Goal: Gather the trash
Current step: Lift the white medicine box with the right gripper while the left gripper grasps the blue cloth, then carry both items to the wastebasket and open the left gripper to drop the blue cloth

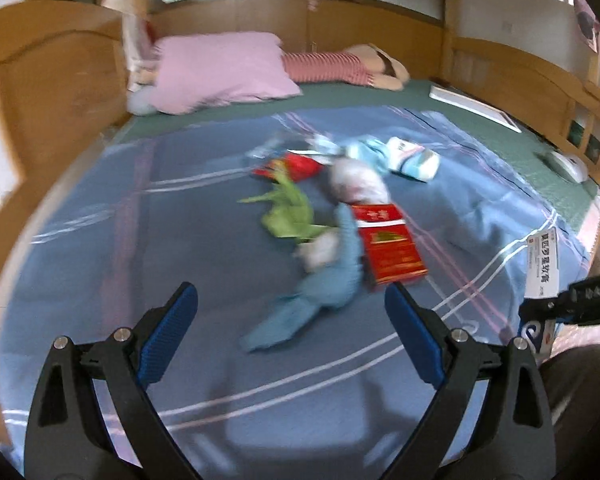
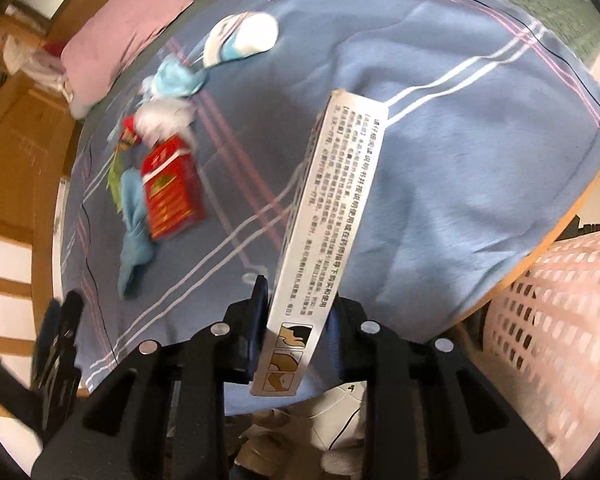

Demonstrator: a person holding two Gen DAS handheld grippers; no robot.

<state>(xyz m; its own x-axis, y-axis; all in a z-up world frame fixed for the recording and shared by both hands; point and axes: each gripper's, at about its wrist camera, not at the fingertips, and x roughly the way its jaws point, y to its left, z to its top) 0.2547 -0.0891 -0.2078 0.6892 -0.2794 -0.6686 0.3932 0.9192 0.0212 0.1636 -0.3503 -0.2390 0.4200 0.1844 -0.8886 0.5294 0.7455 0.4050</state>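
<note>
Trash lies on a blue striped bedspread (image 1: 120, 208): a red carton (image 1: 388, 242), a teal cloth strip (image 1: 320, 288), a green wrapper (image 1: 290, 214), crumpled white tissue (image 1: 358, 182), a red snack packet (image 1: 296, 166) and a blue-white pack (image 1: 410, 158). My left gripper (image 1: 290, 306) is open and empty, just short of the teal cloth. My right gripper (image 2: 296, 316) is shut on a long silver medicine box (image 2: 328, 220), held above the bed's edge; the box also shows at the right of the left wrist view (image 1: 544, 264). The red carton (image 2: 172, 190) lies to its left.
A pink perforated basket (image 2: 556, 308) stands beside the bed at lower right. A pink pillow (image 1: 220, 70) and a striped plush toy (image 1: 340, 66) lie at the head. Wooden bed rails (image 1: 520, 68) enclose the far side. A white book (image 1: 472, 106) lies on the green sheet.
</note>
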